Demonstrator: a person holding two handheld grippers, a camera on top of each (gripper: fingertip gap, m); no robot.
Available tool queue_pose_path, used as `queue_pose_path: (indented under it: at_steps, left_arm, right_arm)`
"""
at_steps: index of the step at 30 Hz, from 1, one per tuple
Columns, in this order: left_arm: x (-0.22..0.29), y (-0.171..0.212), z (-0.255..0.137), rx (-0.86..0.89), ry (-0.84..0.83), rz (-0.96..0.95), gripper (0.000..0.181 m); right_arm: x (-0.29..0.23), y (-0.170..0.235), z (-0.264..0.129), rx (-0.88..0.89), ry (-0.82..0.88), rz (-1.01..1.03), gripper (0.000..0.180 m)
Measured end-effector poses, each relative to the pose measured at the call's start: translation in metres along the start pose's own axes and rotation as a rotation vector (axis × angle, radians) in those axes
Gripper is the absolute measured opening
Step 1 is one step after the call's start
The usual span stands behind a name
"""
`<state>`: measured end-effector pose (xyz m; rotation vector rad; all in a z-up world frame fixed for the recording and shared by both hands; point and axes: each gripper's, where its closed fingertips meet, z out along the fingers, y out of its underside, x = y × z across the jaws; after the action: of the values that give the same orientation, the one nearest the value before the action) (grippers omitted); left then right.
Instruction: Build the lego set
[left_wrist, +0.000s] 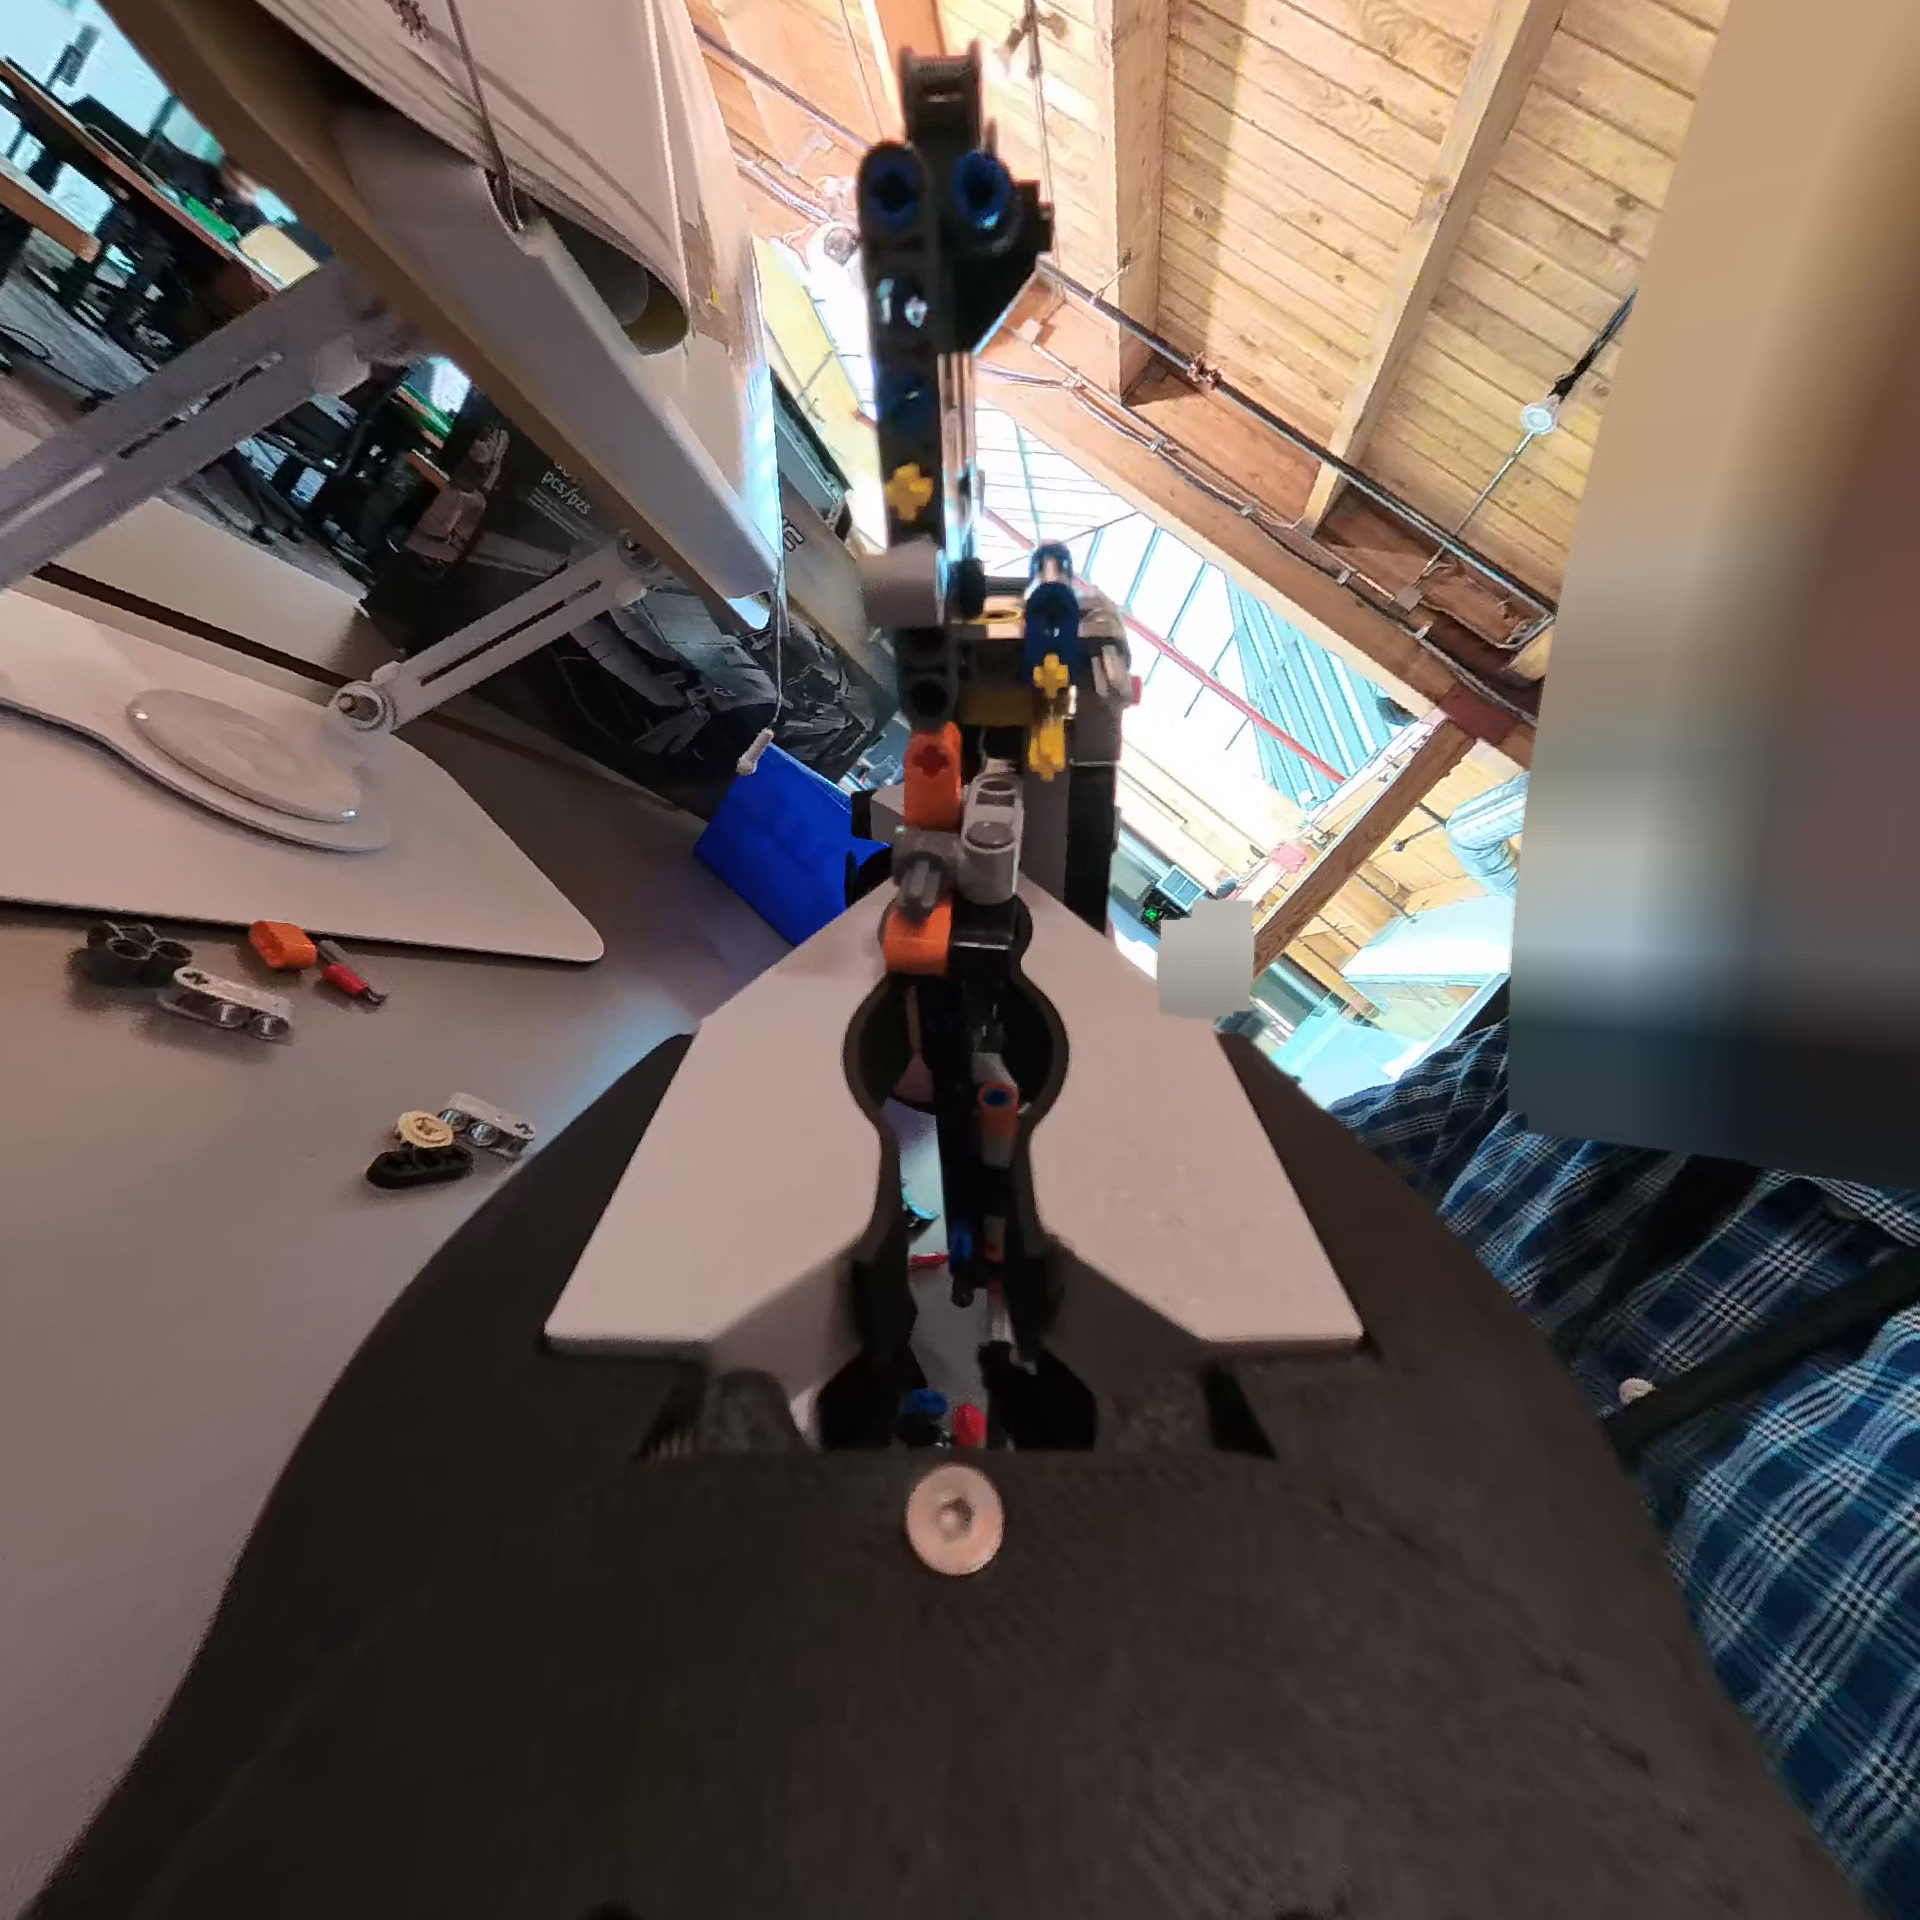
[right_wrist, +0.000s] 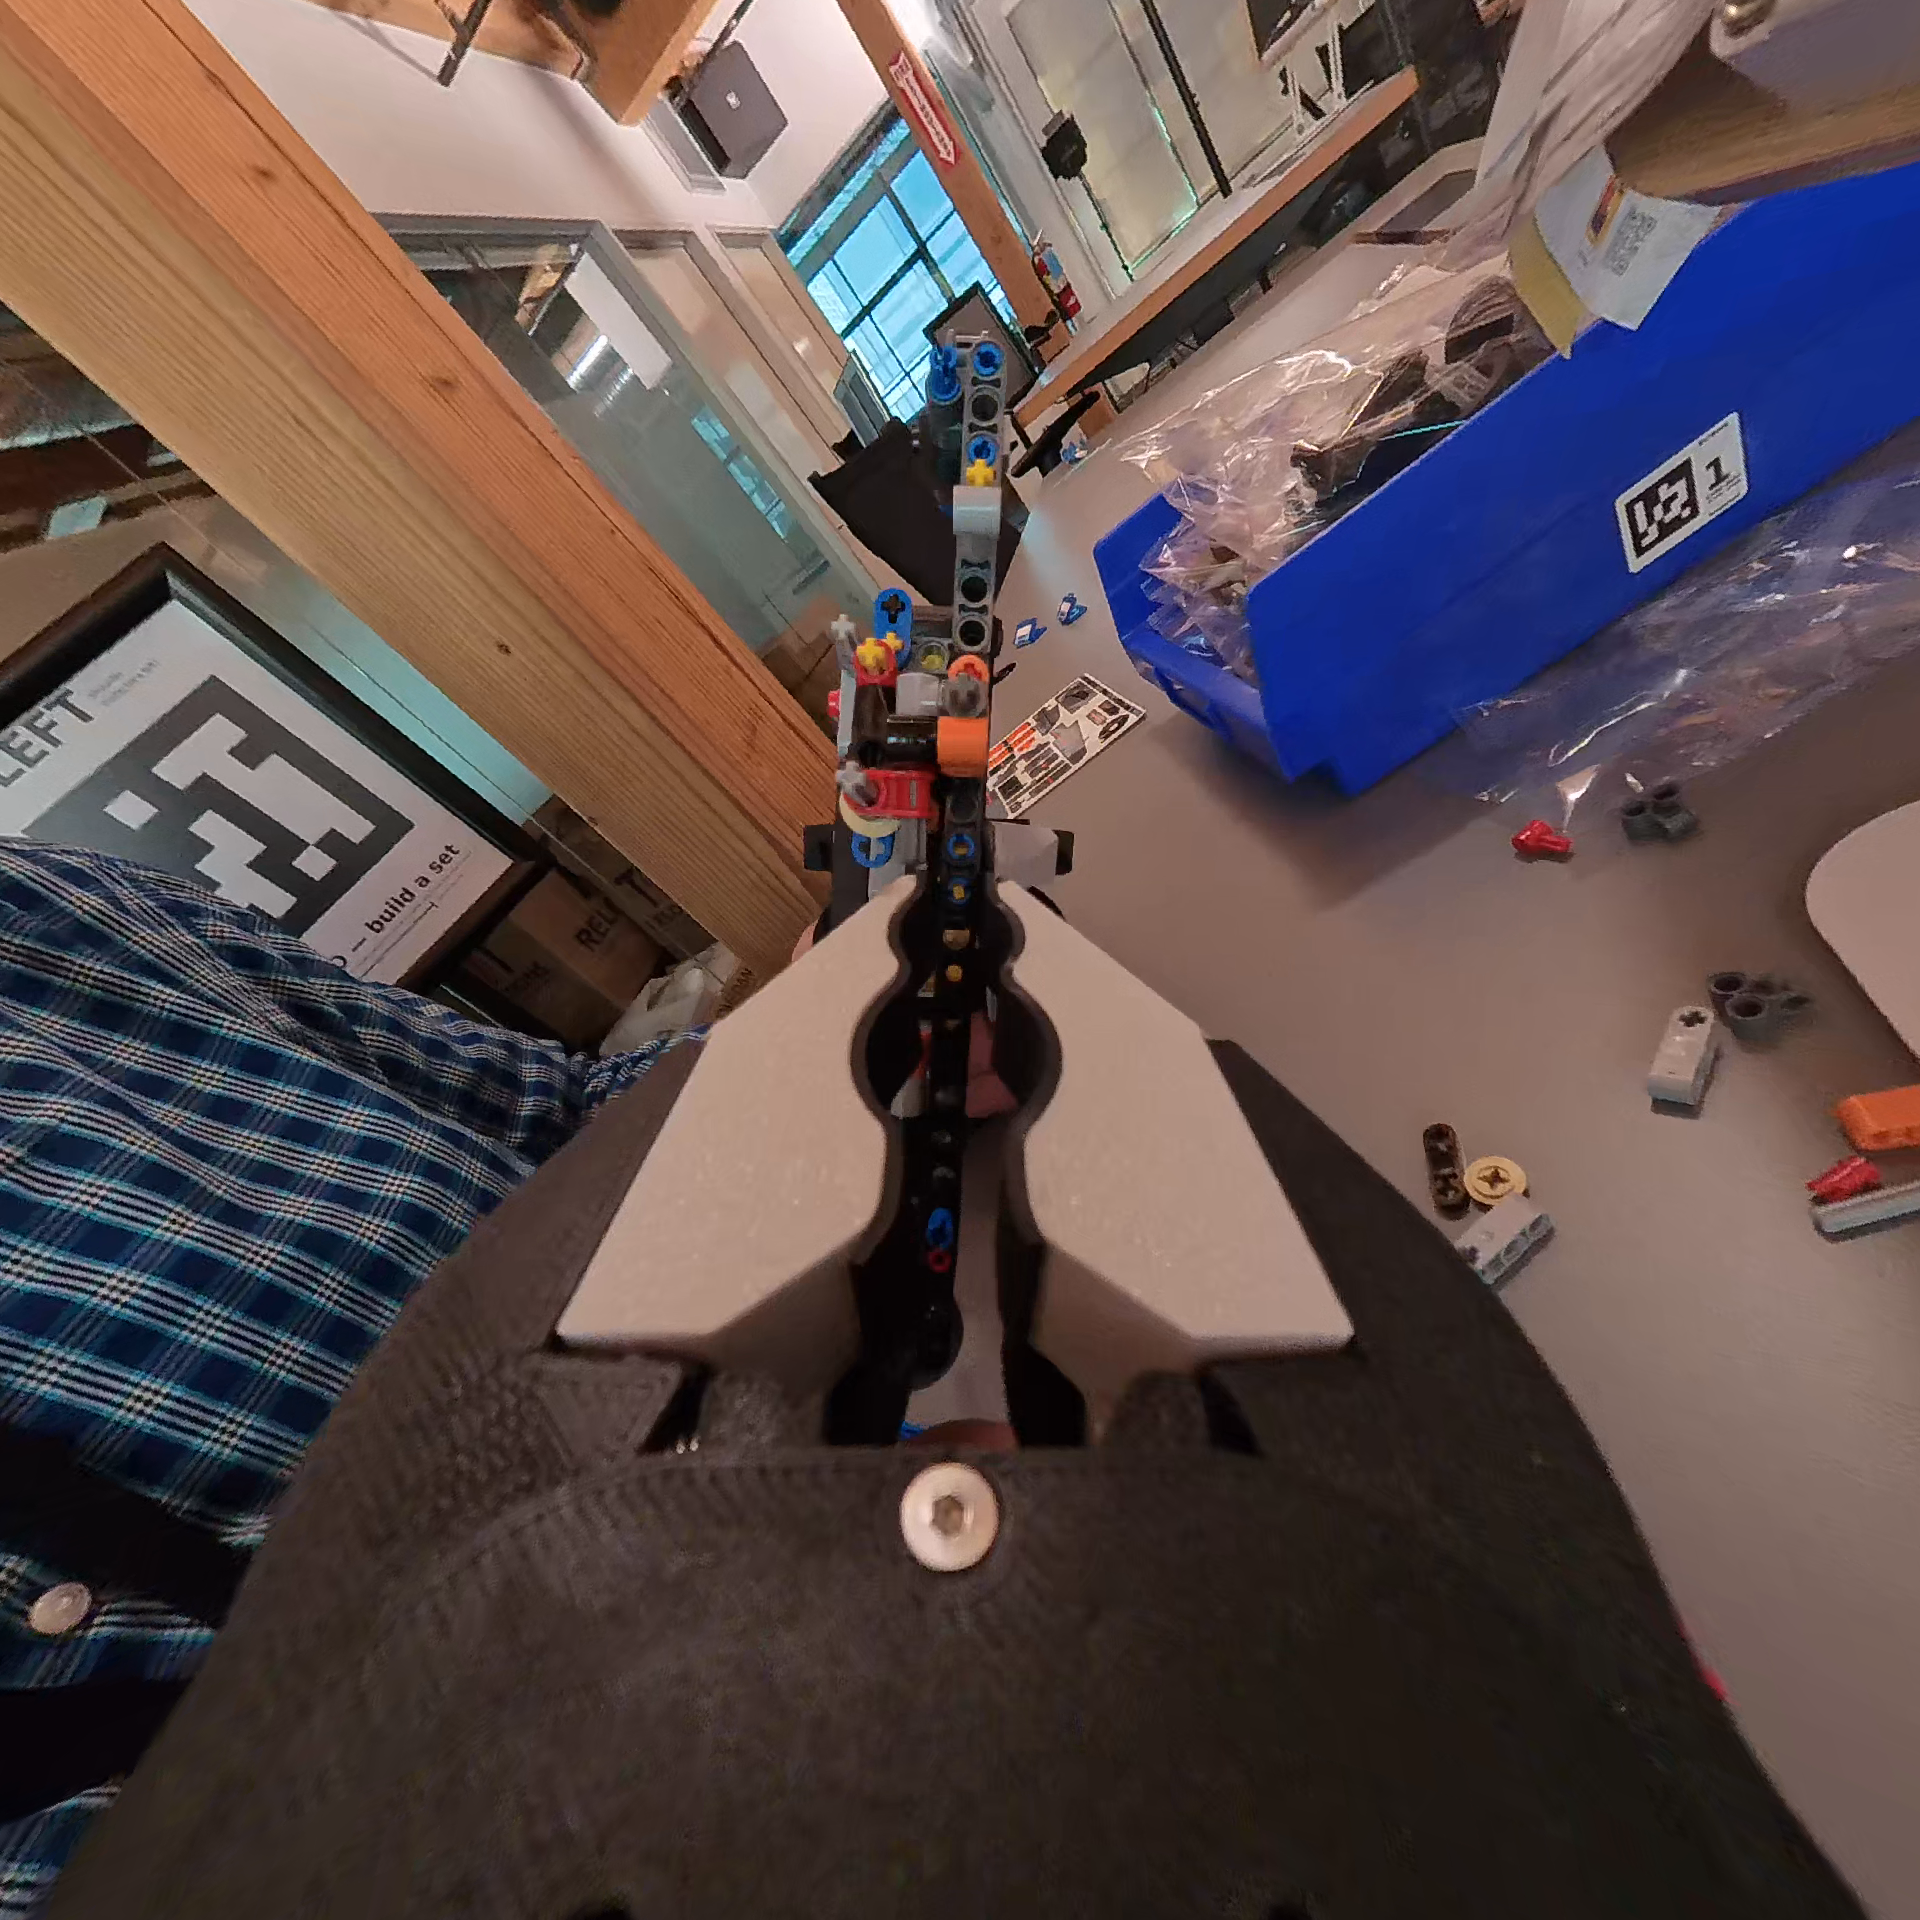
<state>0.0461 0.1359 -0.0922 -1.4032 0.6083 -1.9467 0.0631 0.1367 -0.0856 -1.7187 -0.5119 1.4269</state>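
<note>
A half-built lego assembly (left_wrist: 925, 416) of black beams with blue pins, yellow axles and orange and grey connectors is held up above the grey table. My left gripper (left_wrist: 956, 914) is shut on its lower end, and the model rises straight out from between the grey fingers (left_wrist: 769, 1122). In the right wrist view my right gripper (right_wrist: 961, 894) is shut on a black beam of the same assembly (right_wrist: 977, 561). Loose pieces lie on the table: an orange piece (left_wrist: 281, 945), a grey beam (left_wrist: 223, 1003), a tan disc (right_wrist: 1496, 1179) and a red piece (right_wrist: 1538, 836).
A blue bin (right_wrist: 1558, 582) holding clear bags of parts stands at the back right, with a sticker sheet (right_wrist: 1060, 738) beside it. A white lamp base (left_wrist: 260, 758) stands on a pale mat (left_wrist: 312, 883) at the left. A person's blue plaid sleeve (left_wrist: 1714, 1351) is close on the right. Less than 4 cm separates the two grippers' tips. The tan disc (right_wrist: 1496, 1179) is about equally far from each gripper, around 15 cm.
</note>
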Motion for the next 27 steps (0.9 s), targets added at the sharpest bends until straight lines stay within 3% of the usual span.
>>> queue_pose_path:
  at_steps: [9,21,22,24,25,27]
  left_arm:
    - [0.0,0.0,-0.005,-0.01,-0.021,0.042,0.007]
    - [0.002,0.003,-0.006,-0.047,-0.018,0.066,0.007]
    - [0.0,-0.002,-0.01,-0.017,-0.023,0.052,0.007]
    - [-0.008,-0.032,-0.042,0.132,-0.042,0.008,0.006]
    - [-0.012,-0.034,-0.048,0.119,-0.079,0.039,0.007]
    - [-0.015,-0.02,-0.037,0.028,-0.105,0.078,0.006]
  right_arm:
    - [-0.001,0.001,0.002,0.059,0.077,-0.075,0.004]
    - [-0.003,0.003,0.0,0.065,0.01,-0.018,0.004]
    - [0.0,-0.002,-0.004,0.093,0.017,-0.009,0.005]
    - [0.02,-0.037,-0.049,0.269,0.078,0.038,0.004]
    - [0.025,-0.035,-0.056,0.233,0.146,-0.025,0.004]
    - [0.016,-0.013,-0.034,0.14,0.128,-0.057,0.004]
